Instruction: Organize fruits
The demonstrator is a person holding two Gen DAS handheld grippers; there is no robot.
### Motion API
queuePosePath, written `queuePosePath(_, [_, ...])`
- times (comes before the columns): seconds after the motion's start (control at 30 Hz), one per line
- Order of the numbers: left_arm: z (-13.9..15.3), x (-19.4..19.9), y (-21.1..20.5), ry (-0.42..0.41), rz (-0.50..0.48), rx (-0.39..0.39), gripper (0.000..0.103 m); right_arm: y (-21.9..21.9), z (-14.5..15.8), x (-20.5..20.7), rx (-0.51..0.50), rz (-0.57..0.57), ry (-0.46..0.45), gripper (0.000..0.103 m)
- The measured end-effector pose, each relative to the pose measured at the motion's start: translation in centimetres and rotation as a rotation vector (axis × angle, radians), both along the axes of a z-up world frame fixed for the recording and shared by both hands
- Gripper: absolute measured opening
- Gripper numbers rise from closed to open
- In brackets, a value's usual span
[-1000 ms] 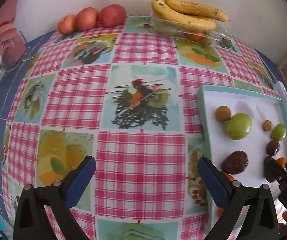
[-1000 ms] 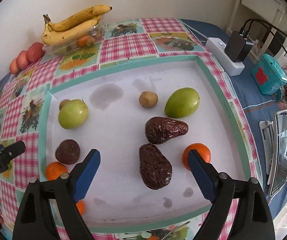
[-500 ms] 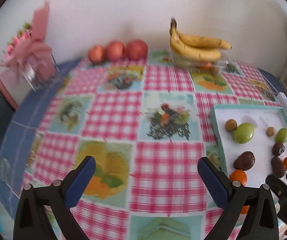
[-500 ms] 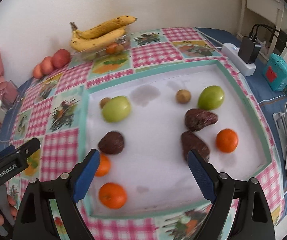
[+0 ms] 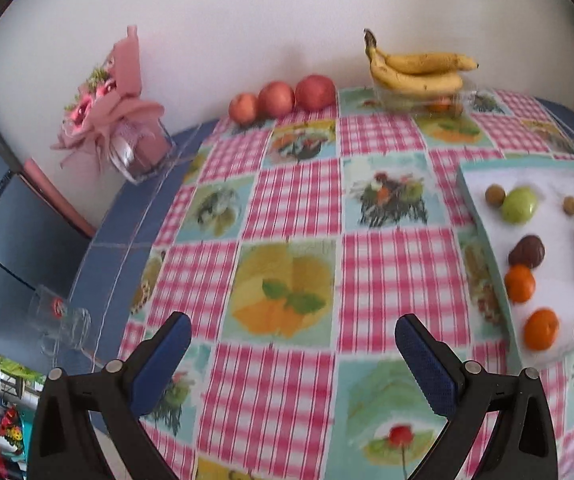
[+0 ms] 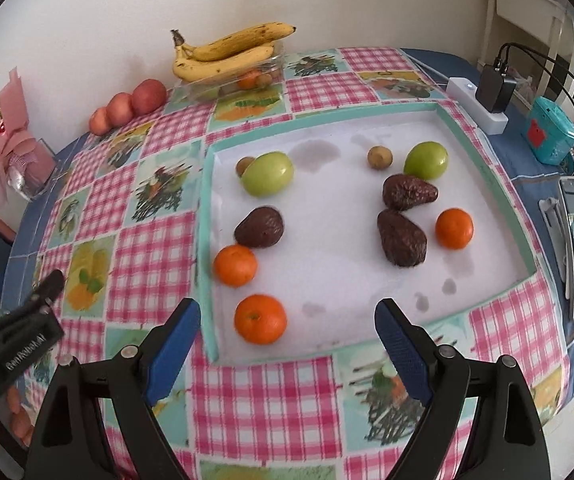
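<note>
Left gripper (image 6: 27, 320) farther back, label seemingly "GenRobot.AI".

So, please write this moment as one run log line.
left gripper: open, empty | right gripper: open, empty | tray: three oranges, three avocados, two green fruits

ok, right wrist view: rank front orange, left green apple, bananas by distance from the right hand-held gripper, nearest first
1. Front orange: just ahead of the right hand-held gripper, tray's near-left corner.
2. Left green apple: tray's far-left part.
3. Bananas: beyond the tray, on a clear box by the wall.
</note>
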State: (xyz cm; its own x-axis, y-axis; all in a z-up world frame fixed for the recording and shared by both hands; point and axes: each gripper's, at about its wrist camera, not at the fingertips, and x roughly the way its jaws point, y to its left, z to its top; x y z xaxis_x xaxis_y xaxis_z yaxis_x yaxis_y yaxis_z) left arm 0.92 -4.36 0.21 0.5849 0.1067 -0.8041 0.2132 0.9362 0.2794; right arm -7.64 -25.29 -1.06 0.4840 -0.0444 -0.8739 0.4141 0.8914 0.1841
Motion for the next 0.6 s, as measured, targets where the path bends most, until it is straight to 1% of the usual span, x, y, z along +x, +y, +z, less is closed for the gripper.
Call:
queuePosePath(0.2, [0.0,-1.3,1.6,0.069,0.023,-0.006,0.103,1.4,0.6,-1.6,0.0,0.011,0.007,0.089])
queuePosePath(0.37, [0.7,-2.5,2.5,0.065,0.013,-0.04,0.103,2.5,1.3,-2.7,-0.014,0.019,0.004,0.089])
queuePosePath(0.47, [0.9,-2.7,2.6,0.057,0.008,-0.05,0.103,3.1,1.9,-3.0,-0.034,0.029,-0.005,0.089])
queuePosePath(0.6, [1.1,-2.9,2.5,0.041,-0.003,-0.051,0.103,3.4,2.0,-3.1,-0.049,0.035,-0.005,0.089])
